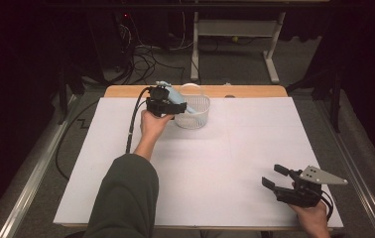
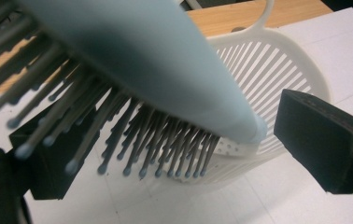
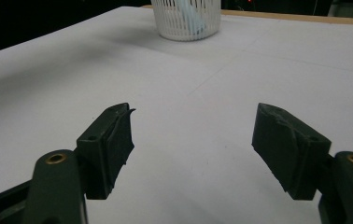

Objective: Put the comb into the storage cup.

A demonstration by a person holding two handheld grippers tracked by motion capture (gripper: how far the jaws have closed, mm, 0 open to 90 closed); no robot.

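A light blue hairbrush point(image 2: 165, 70) is seen leaning into the white slotted basket point(image 1: 194, 115) at the far side of the table point(image 1: 225, 163), between the spread jaws of the left tool point(image 1: 168, 106), which appear released. It is judged light and stiff, with a smooth, slippery back, and is best taken across its rigid edges, not the yielding bristles point(image 2: 132, 144). The right tool point(image 3: 191, 144) is held agape, unloaded, over the near table.

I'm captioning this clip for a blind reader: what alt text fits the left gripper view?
A pale blue hairbrush with grey ball-tipped bristles slants between the left gripper's spread black jaws, its end reaching the rim of a white slotted basket on the white table.
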